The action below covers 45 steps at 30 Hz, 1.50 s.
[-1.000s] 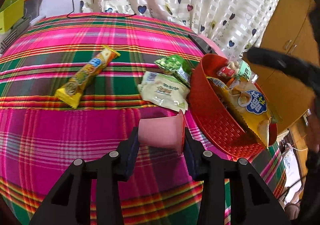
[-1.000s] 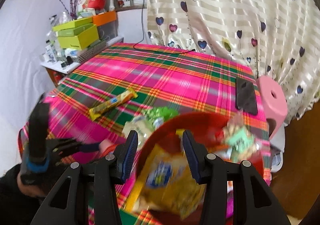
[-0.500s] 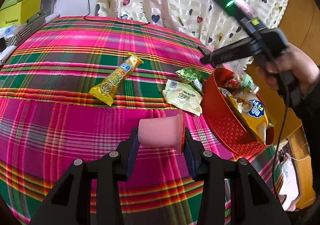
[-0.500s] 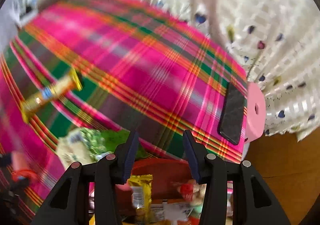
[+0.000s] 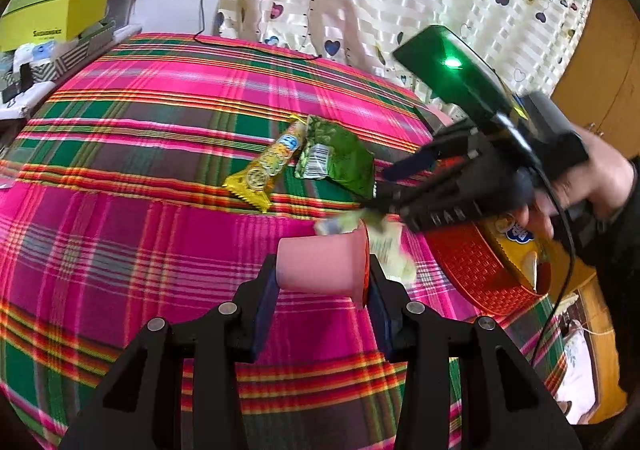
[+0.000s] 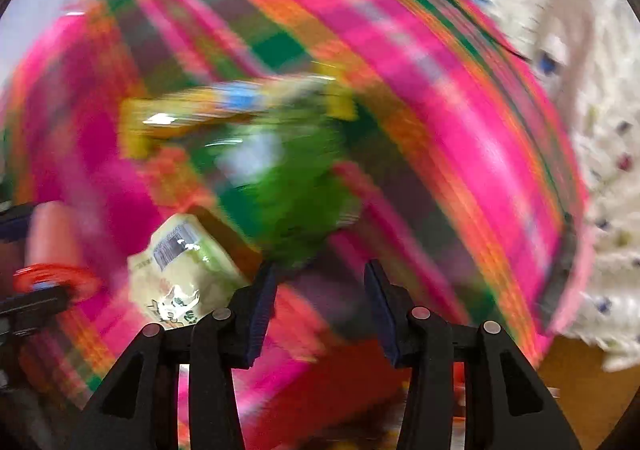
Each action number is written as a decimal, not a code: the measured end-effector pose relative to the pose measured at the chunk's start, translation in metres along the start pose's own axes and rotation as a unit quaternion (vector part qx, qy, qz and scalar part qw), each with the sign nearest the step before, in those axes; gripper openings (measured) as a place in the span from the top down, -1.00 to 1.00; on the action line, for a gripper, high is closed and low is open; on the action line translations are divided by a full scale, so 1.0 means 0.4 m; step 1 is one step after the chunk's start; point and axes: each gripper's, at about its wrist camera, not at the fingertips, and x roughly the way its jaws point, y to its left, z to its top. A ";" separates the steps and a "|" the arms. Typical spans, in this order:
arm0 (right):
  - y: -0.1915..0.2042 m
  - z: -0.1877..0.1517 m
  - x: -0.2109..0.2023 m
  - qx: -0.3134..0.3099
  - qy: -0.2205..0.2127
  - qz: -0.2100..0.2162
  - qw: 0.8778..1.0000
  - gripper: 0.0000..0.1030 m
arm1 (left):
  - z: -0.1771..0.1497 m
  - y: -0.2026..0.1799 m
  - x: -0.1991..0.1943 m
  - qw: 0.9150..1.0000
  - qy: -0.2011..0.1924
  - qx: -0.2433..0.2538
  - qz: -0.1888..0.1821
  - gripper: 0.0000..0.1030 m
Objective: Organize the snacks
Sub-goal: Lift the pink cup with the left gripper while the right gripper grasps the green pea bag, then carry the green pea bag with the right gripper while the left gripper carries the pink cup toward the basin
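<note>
The left gripper [image 5: 322, 274] is closed on a pink cup [image 5: 320, 264], which lies sideways between the pads with its red rim toward the right pad. The right gripper [image 6: 320, 290] has nothing between its pads, which stand apart at a moderate width above the green packet [image 6: 288, 186]; that view is heavily blurred, so fine contact cannot be judged. In the left view the right gripper is seen held in a hand [image 5: 592, 178], angled over the snacks beside the red basket [image 5: 480, 270]. The step in hand is judged to be the picking of a loose packet; it would be done well if the pads were lowered squarely over one packet edge only, the neighbours being left undisturbed, and the cup kept level meanwhile. The green packet is glossy and crinkled, with a barcode panel, and lies on the plaid cloth [image 5: 160, 130] touching the long yellow biscuit pack [image 5: 268, 170]. A pale packet [image 6: 180, 270] lies nearer the basket, which already holds a yellow bag [image 5: 516, 246].
</note>
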 end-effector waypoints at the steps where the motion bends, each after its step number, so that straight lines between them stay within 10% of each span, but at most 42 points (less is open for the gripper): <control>1: 0.016 -0.004 -0.007 -0.004 -0.011 0.021 1.000 0.15 | -0.002 0.006 -0.006 1.000 -0.001 -0.003 0.002 0.17; 14: 0.001 0.004 -0.109 0.051 -0.134 0.003 0.990 -0.13 | -0.018 0.081 -0.057 0.999 -0.018 -0.034 0.023 0.17; 23: -0.032 0.088 -0.018 0.039 -0.072 0.009 0.997 -0.28 | -0.016 0.089 -0.045 0.999 -0.010 -0.035 0.016 0.17; 27: -0.035 0.091 0.010 0.058 -0.061 0.020 0.996 0.13 | -0.015 0.095 -0.042 0.999 -0.008 -0.039 0.018 0.17; 45: 0.071 -0.104 -0.191 0.131 -0.191 0.006 0.973 0.17 | -0.020 0.028 -0.095 0.999 -0.029 -0.023 0.023 0.17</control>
